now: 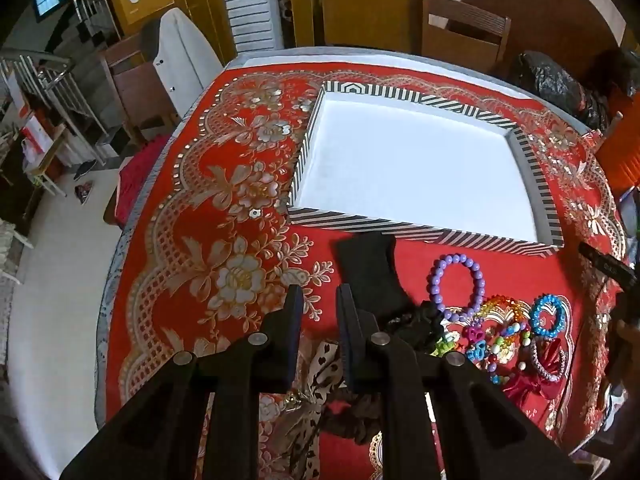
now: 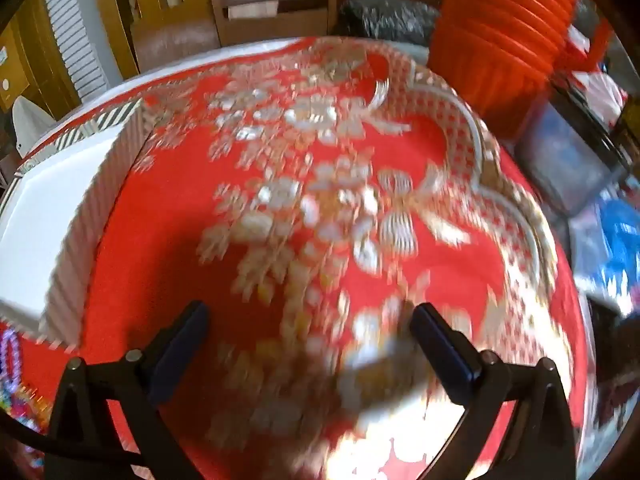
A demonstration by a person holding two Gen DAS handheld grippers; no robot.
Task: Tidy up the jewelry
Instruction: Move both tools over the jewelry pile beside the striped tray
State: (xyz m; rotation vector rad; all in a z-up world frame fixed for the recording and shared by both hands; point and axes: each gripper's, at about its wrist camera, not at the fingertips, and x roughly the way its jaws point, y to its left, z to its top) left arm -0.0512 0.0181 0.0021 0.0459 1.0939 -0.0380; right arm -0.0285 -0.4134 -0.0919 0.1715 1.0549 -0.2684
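Nearest the left tongs (image 1: 318, 300), whose jaws stand almost together with nothing between them, lies a soft heap: a spotted cloth bow (image 1: 320, 368) and dark scrunchies (image 1: 416, 326), light and limp, best pinched at a bunched fold. Just right of them sit the beaded pieces: a purple bead bracelet (image 1: 458, 282), a blue bead bracelet (image 1: 548, 316) and a tangle of coloured beads (image 1: 496, 340). These are light, hard and likely to roll or slip, so I would take a bracelet across one side of its ring, pads on the beads. A black cloth piece (image 1: 368, 268) lies between the heap and the striped tray (image 1: 400, 232), which is white inside and holds nothing yet. The right tongs (image 2: 308, 334) hang spread wide and unloaded over bare red tablecloth (image 1: 192, 216); that view is blurred, so detail there is uncertain. The cloth may ruck under a dragged pad. Beyond the table stand wooden chairs (image 1: 464, 36), a white shutter (image 1: 250, 4) and a staircase (image 1: 60, 80).
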